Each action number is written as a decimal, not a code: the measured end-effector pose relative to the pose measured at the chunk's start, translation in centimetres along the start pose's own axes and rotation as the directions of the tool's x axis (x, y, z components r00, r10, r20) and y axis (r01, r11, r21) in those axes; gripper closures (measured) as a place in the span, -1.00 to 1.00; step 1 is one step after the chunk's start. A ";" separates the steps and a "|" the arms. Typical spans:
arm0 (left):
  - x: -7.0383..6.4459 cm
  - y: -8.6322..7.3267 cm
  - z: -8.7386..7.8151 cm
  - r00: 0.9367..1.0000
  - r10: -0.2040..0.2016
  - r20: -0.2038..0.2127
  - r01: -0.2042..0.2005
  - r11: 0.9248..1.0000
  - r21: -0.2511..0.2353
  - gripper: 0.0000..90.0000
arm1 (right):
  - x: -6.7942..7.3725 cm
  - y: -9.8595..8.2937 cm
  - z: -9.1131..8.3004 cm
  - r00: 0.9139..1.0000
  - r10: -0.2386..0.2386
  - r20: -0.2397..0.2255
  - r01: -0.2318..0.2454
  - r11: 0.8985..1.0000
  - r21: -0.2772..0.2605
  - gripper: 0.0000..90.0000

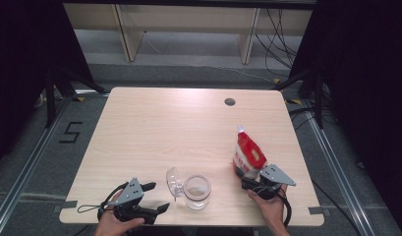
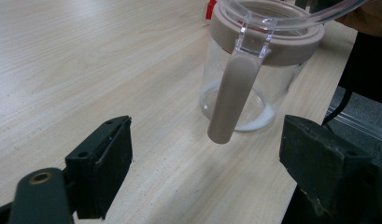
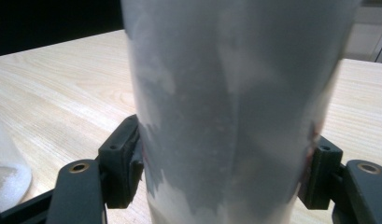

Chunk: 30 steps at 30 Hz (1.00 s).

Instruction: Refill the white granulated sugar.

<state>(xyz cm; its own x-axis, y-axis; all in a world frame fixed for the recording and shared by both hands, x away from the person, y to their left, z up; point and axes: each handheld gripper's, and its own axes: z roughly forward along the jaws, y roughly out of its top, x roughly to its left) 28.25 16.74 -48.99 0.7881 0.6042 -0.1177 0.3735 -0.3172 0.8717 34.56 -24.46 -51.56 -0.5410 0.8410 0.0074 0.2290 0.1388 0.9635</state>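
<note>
Wide pale wooden table [image 1: 154, 132], a dark round grommet hole [image 1: 230, 102] near its far edge. On the floor to the left, black tape marks out a "5" [image 1: 71, 132], the one bit of writing that reads clearly.

Over on the right side, the red and white bag [image 1: 248, 156] stands upright near the front edge; there is a yellow patch on its face, but the print is too small to read. The right gripper [image 1: 251, 180] has it clamped low down, and in the right gripper view both jaws press against the sides of the bag's pale back [image 3: 235, 116].

Centre front, the clear glass jar [image 1: 196, 191] stands with its hinged clear lid [image 1: 174, 182] flipped up to its left. Taupe collar round the mouth, a taupe clasp [image 2: 231, 95] hanging down the side, and a thin layer of white powder [image 2: 258, 122] on the bottom.

The left gripper [image 1: 156, 197] sits just left of the jar, jaws spread wide, nothing between them, not touching the glass.
</note>
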 end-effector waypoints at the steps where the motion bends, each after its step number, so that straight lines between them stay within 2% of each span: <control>1: 0.0 0.0 0.0 1.000 0.000 0.000 0.000 1.000 0.000 -0.62 | 0.0 0.0 0.0 1.000 0.000 0.000 0.000 1.000 0.000 -0.30; 3: 0.0 0.0 0.0 1.000 0.000 0.001 0.000 1.000 0.001 -0.62 | -0.1 0.0 0.1 1.000 -0.001 0.015 0.001 1.000 -0.006 -0.29; 4: 0.0 0.0 0.0 1.000 0.000 0.002 0.000 1.000 0.001 -0.62 | -0.2 0.0 0.2 1.000 0.003 0.020 -0.002 0.999 -0.032 -0.27; 5: 0.0 0.0 0.0 1.000 0.000 0.002 0.000 1.000 0.001 -0.62 | -0.3 0.0 0.3 1.000 -0.003 0.001 0.003 0.999 -0.033 -0.24; 7: 0.1 0.0 0.0 1.000 0.002 -0.003 -0.002 1.000 0.005 -0.62 | -0.3 0.0 0.2 1.000 -0.006 0.008 0.006 1.000 -0.013 -0.20; 11: 0.0 0.0 0.1 1.000 -0.002 0.002 0.002 1.000 0.002 -0.62 | -0.3 0.0 0.2 1.000 -0.007 0.007 0.007 1.000 -0.017 -0.16; 12: 0.0 0.0 0.1 1.000 0.001 -0.002 -0.001 1.000 0.002 -0.62 | -0.3 0.0 0.3 1.000 0.003 0.002 -0.002 0.999 -0.041 -0.15; 13: 0.0 0.0 0.1 1.000 0.001 -0.002 -0.001 1.000 0.002 -0.62 | -0.3 0.0 0.3 1.000 -0.004 -0.001 0.004 0.999 -0.040 -0.15; 17: 0.0 0.1 0.0 1.000 0.020 0.004 -0.020 1.000 0.005 -0.61 | -0.3 0.1 0.2 1.000 -0.013 0.004 0.013 0.999 -0.035 -0.09; 18: 0.1 0.1 0.1 1.000 0.019 0.009 -0.019 1.000 0.000 -0.61 | 0.1 0.2 0.1 1.000 0.022 0.020 -0.021 1.000 -0.021 -0.06; 19: 0.1 0.1 0.0 1.000 0.020 0.009 -0.020 1.000 0.001 -0.61 | -0.4 0.3 0.2 1.000 -0.020 0.006 0.020 1.000 -0.020 -0.06; 20: 0.0 0.1 0.1 1.000 0.013 0.009 -0.013 1.000 -0.004 -0.61 | -0.3 0.4 0.1 1.000 -0.018 0.014 0.018 1.000 -0.022 -0.05; 21: 0.0 0.1 0.1 1.000 0.013 0.009 -0.013 1.000 -0.004 -0.61 | -0.2 0.4 0.1 1.000 0.014 0.015 -0.014 1.000 -0.010 -0.05; 24: 0.1 0.0 0.1 1.000 0.020 0.007 -0.020 1.000 0.004 -0.61 | -0.4 0.6 0.1 1.000 -0.015 0.019 0.015 1.000 0.001 -0.02; 27: 0.1 0.1 0.0 1.000 0.022 0.003 -0.022 1.000 0.006 -0.61 | -0.2 0.7 0.0 1.000 0.000 0.017 0.000 1.000 0.007 -0.02; 28: 0.2 0.1 0.0 1.000 0.024 0.002 -0.024 1.000 0.006 -0.61 | -0.3 0.9 0.0 0.999 -0.033 0.007 0.033 0.999 0.016 -0.01; 29: 0.2 0.1 0.0 1.000 0.024 0.002 -0.024 1.000 0.006 -0.61 | -0.3 0.9 0.0 0.999 -0.033 0.007 0.033 0.999 0.016 -0.01; 30: 0.0 0.1 0.0 1.000 0.002 -0.007 -0.002 1.000 0.008 -0.61 | -0.3 1.0 -0.2 0.999 -0.031 -0.007 0.031 0.999 0.019 -0.01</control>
<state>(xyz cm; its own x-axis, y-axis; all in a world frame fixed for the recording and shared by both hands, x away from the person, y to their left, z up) 28.27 16.72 -48.95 0.7856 0.6084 -0.1129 0.3756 -0.3240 0.8683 34.85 -24.69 -50.59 -0.5538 0.8324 -0.0207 0.2274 0.1751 0.9579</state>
